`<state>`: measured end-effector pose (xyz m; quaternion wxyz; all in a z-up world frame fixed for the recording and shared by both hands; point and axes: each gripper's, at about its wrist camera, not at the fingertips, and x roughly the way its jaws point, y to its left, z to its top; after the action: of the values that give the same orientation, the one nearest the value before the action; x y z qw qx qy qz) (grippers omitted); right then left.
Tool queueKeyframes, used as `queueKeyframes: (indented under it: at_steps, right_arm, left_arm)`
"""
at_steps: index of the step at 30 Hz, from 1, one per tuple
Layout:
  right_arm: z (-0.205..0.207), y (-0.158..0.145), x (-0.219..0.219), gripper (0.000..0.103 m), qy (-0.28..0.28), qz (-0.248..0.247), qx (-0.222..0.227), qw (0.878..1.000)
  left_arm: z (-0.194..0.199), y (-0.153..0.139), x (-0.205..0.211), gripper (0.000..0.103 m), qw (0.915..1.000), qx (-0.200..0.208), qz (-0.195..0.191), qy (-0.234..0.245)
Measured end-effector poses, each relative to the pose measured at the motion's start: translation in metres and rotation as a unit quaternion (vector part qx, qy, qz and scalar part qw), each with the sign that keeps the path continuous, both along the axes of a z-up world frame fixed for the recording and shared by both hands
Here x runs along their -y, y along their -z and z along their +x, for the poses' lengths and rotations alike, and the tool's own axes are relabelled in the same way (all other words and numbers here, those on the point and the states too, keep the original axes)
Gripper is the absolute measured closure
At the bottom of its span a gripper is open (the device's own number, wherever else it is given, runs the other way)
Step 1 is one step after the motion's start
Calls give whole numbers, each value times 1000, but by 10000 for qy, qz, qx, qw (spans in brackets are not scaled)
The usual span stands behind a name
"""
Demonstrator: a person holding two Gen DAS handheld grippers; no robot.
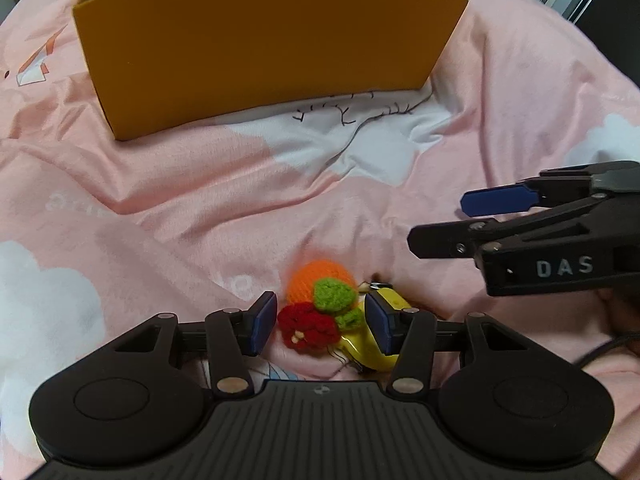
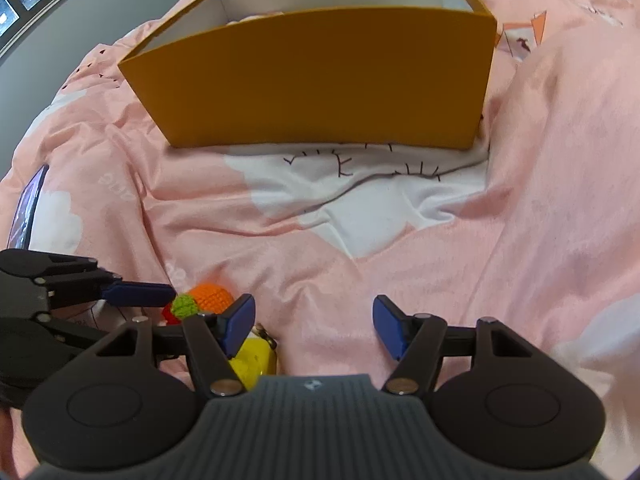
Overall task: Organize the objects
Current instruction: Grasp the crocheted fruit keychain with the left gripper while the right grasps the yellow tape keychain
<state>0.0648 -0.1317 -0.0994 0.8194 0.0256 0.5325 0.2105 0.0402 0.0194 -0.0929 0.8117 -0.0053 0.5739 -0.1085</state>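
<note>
Rumpled pink bedding (image 1: 168,208) cradling crocheted fruit (image 1: 320,312), twelve o'clock of orange box (image 1: 256,52); left gripper (image 1: 320,320) straddling wide for grasping, right gripper (image 2: 314,324) gaping empty.

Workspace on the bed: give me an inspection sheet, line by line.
Surface: rumpled pink bedspread with white cloud prints.
Job's things: crochet charm, orange, red and green, lying beside a yellow item; open orange box behind.
Clutter: dark flat device at the bed's edge.
Grippers: left gripper open astride the charm; right gripper open over bare cloth.
Cables: black cable.
Surroundings: grey wall.
</note>
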Motion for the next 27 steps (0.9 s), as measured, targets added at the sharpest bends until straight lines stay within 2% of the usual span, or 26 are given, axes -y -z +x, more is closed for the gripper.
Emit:
queueKeyframes:
  at_steps: [2, 5, 8, 9, 10, 13, 17, 21, 27]
  right_arm:
    - [0, 2, -1, 36, -19, -1, -61, 10000]
    - [1, 3, -1, 37, -39, 31, -125, 9999]
    - [0, 2, 0, 47, -118, 181, -173, 9996]
    - [-1, 1, -1, 53, -189, 288, -216, 9992]
    - [-1, 1, -3, 55, -295, 413, -278, 9983]
    - [-6, 0, -15, 55, -682, 611, -425, 9949]
    - [-11, 7, -35, 50, -1095, 368, -597, 9915]
    - [-12, 20, -48, 46, -1184, 71, -834, 9894]
    - [-9, 36, -57, 44, -1229, -49, -1097, 9863]
  left_arm:
    - [3, 6, 2, 45, 10000, -83, 10, 48]
    - [4, 9, 0, 52, 9999, -157, -42, 33]
    - [1, 5, -3, 54, 9998, -146, -54, -88]
    - [-1, 1, -5, 54, 9998, -132, 39, -141]
    - [-3, -2, -6, 54, 9997, -112, 136, -192]
    - [-11, -14, -15, 55, 9986, -7, 317, -412]
    - [-15, -19, -26, 56, 9980, -13, 229, -595]
    - [-16, -16, -27, 56, 9976, -64, 289, -634]
    - [-17, -16, -28, 56, 9976, -24, 242, -651]
